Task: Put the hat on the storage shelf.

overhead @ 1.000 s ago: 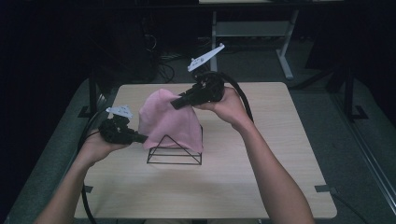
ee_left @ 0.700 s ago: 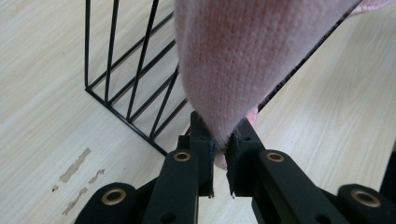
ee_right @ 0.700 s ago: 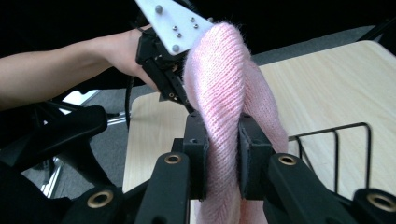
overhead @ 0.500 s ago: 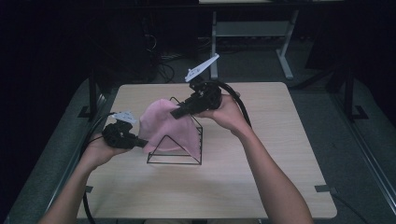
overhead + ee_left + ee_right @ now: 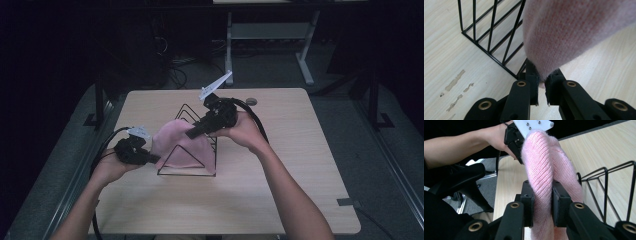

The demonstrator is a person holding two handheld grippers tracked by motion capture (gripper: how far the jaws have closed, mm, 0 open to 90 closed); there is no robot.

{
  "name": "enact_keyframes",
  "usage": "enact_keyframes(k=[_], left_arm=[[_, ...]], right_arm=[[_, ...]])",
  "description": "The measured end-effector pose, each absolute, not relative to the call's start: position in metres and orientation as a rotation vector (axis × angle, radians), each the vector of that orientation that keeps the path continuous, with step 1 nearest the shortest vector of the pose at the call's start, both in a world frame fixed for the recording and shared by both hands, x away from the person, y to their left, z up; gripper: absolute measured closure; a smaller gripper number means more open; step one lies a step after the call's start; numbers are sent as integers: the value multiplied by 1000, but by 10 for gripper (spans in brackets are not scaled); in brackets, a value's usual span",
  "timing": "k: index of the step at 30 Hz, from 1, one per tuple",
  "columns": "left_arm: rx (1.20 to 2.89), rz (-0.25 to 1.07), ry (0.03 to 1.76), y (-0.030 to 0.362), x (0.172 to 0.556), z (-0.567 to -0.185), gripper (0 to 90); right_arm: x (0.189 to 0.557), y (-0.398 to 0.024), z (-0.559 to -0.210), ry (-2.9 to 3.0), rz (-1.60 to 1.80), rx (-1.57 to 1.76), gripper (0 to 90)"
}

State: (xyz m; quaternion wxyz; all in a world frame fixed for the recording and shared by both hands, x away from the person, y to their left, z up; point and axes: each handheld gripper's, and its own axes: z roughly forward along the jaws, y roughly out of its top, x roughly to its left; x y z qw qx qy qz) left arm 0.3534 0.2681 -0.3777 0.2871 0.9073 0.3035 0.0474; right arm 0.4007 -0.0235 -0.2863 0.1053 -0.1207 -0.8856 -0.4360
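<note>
A pink knitted cloth hangs over the near end of a black wire rack in the middle of the table. My left gripper grips the cloth's lower left edge; in the left gripper view its jaws are shut on the pink cloth beside the rack. My right gripper holds the cloth's top from the right. In the right gripper view a thick fold of the cloth is pinched between the jaws, with the left gripper's grey plate behind it.
The light wooden table has open surface to the right and in front of the rack. A round hole sits near its far edge. A desk frame and cables stand on the dark floor beyond.
Both grippers have carried the cloth down and toward the near end of the rack. The right gripper dropped lower and the cloth now drapes over the rack's front triangle.
</note>
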Motion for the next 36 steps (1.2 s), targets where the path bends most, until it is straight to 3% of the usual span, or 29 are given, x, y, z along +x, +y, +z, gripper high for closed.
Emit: enact_keyframes(k=[12,16,21,23,26,29,36], left_arm=[[2450,117,815,267,355,-390,826],[2451,100,825,268,355,-395,826],[2461,91,824,269,357,-396,826],[2469,93,823,268,357,-397,826],[2486,82,827,268,358,-398,826],[2483,89,832,267,359,-400,827],[2516,79,835,266,362,-405,827]], right_arm=[[398,-26,-302,-2603,-1248,-378,733],[395,-23,-306,-2619,-1217,-377,669],[392,-23,-300,-2648,-1249,-357,661],[391,-23,-297,-2658,-1268,-350,667],[390,-22,-294,-2671,-1293,-348,764],[391,-21,-295,-2680,-1282,-341,805],[391,-17,-300,-2698,-1241,-342,817]])
